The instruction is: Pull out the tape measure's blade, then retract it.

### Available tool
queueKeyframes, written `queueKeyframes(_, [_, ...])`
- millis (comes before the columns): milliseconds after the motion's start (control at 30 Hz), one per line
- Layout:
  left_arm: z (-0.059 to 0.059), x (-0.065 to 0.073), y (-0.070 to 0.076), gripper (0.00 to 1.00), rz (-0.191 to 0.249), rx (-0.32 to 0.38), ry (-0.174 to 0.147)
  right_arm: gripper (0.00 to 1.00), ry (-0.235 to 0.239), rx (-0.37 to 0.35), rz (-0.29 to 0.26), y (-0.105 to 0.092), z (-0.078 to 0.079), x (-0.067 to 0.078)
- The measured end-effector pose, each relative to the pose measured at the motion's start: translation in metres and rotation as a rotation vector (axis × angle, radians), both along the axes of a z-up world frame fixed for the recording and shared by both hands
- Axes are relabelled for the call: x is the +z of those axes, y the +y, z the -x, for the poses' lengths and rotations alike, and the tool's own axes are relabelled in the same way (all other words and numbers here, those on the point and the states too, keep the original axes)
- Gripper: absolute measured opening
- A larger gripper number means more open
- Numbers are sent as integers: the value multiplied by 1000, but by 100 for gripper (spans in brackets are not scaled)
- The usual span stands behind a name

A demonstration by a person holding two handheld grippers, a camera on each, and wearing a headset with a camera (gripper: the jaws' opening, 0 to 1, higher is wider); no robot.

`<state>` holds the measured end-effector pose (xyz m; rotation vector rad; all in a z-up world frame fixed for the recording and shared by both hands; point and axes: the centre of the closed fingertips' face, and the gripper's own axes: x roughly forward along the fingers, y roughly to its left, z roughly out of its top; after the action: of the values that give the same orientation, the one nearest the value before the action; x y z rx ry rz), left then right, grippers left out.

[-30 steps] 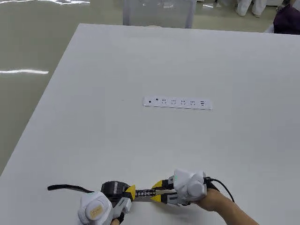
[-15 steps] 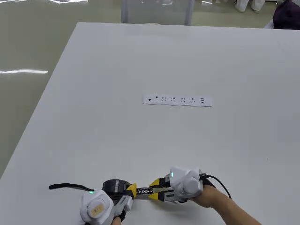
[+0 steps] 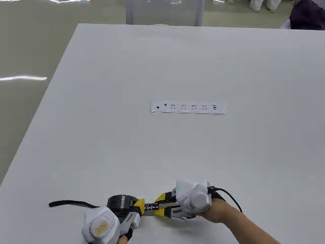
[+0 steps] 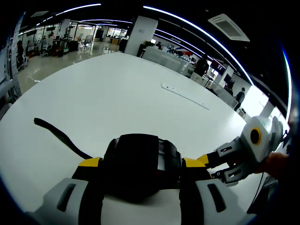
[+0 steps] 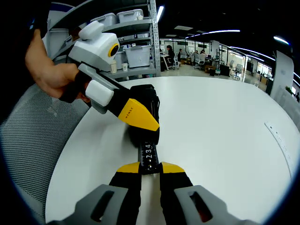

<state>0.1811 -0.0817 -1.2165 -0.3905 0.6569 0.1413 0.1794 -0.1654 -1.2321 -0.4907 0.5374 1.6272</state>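
Black, the tape measure (image 3: 121, 202) lies at the near edge of the white worktop (image 3: 152, 66), well apart from the power strip (image 3: 188, 107). Left claw (image 3: 133, 206) clamps its case. The right claw (image 3: 159, 205) faces it, nipping the short run of blade (image 3: 150, 207) between them. Likely the case is pinned as an anchor so the other hand can draw the blade out straight.

Left gripper view: both yellow jaws press the case's flanks, and the wrist strap (image 4: 56, 133) lies off to the left on the worktop.

Right gripper view: the jaws are closed on the blade, with numerals showing just ahead. The blade's long axis runs side to side along the near edge, its free end pointing toward the person's right.
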Motion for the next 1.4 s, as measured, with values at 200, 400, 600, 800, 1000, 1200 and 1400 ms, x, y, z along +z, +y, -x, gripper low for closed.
queueKeyframes(200, [0,1,0,63,3,1,1,13,3,4,0,2,1,1])
queueKeyframes(400, [0,0,0,63,4,0,1,13,4,9,1,6,2,0])
queueKeyframes(600, [0,1,1,63,7,0,2,13,6,14,1,9,2,-1])
queueKeyframes(800, [0,0,1,62,11,-1,3,13,11,15,0,12,3,0])
queueKeyframes(1000, [-1,0,1,62,18,1,2,13,12,18,-2,16,3,1])
queueKeyframes(1200, [-1,1,2,62,26,3,1,13,12,24,-5,19,4,1])
queueKeyframes(1400, [0,0,2,62,34,7,0,13,12,27,-9,22,4,1])
